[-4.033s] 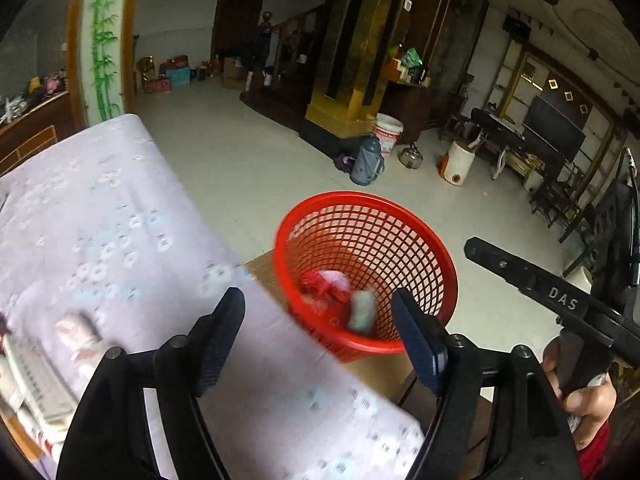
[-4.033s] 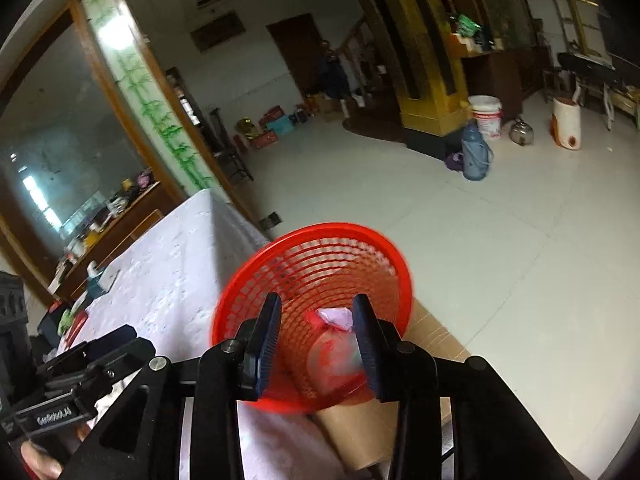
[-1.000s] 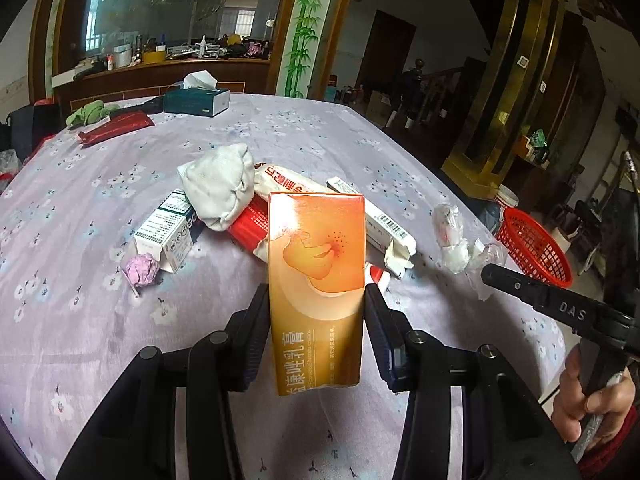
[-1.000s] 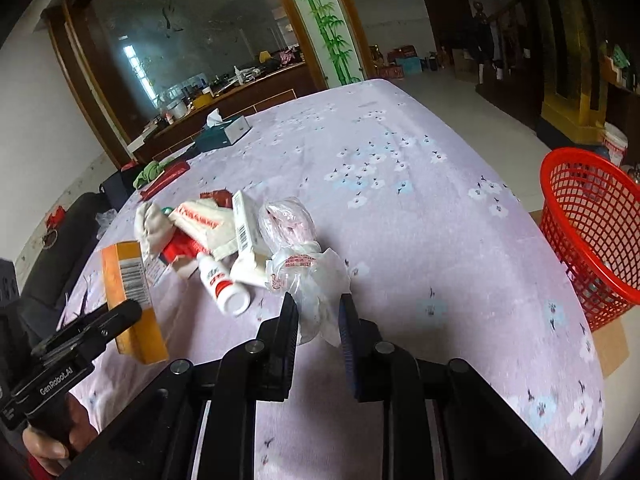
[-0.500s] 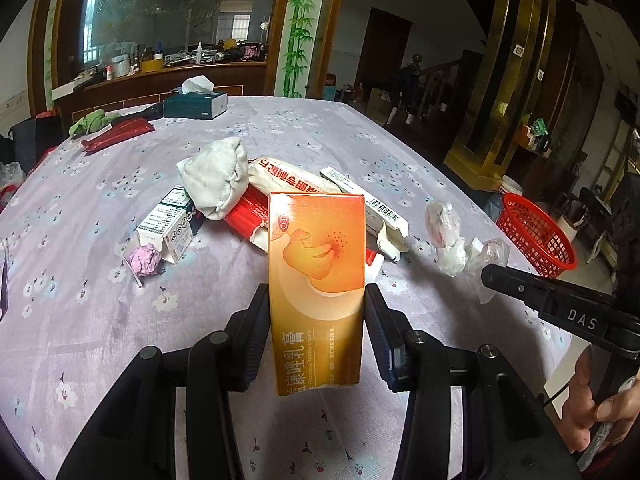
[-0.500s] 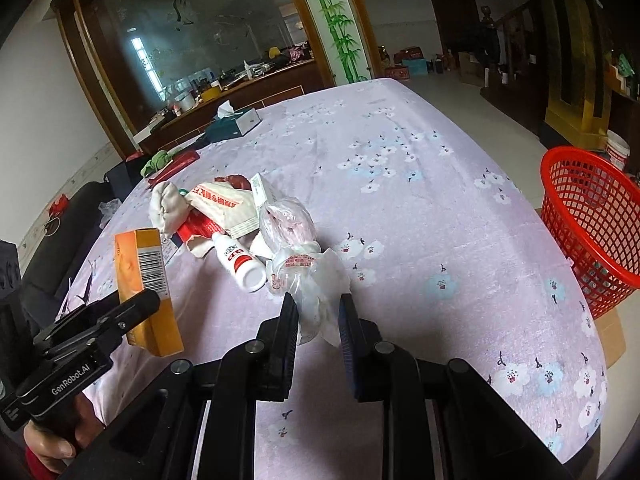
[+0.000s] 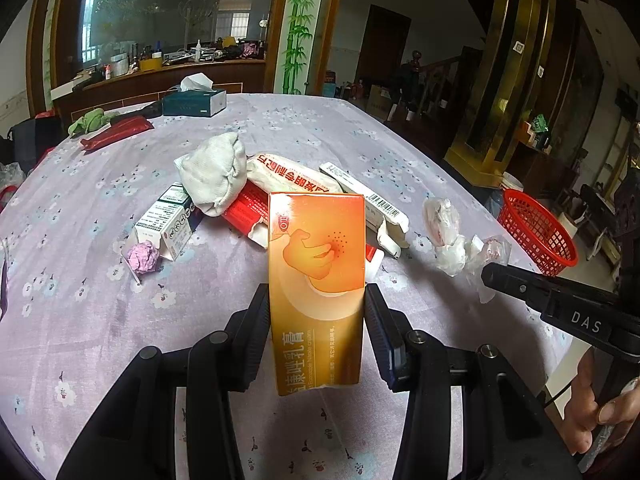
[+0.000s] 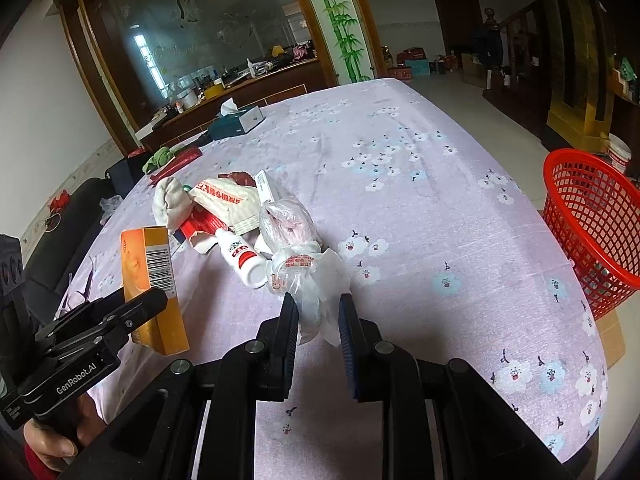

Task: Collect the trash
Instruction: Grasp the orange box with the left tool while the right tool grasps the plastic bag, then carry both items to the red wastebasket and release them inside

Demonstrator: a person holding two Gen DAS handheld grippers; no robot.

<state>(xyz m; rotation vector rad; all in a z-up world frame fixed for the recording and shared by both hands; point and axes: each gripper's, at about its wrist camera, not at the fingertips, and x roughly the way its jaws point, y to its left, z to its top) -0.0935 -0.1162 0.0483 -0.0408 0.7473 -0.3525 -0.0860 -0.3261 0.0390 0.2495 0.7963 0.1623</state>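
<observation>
Hidden and cut-off parts

The orange box (image 7: 317, 292) between the left jaws covers a white bottle (image 7: 374, 258) beyond them; the red basket (image 8: 592, 228), right of the right jaws, is cut by the picture's edge, its contents unreadable.

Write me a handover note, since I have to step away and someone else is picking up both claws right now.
Left claw: shut on the orange box, held upright above the table.
Right claw: shut on the clear plastic bag.
Red basket: off the table's far right edge, below tabletop level. What it already holds cannot be seen.
Left to do: carry both held items to the basket and drop them, then clear the pile: white cloth bundle, white bottle, cartons, pink paper ball, second plastic bag.
</observation>
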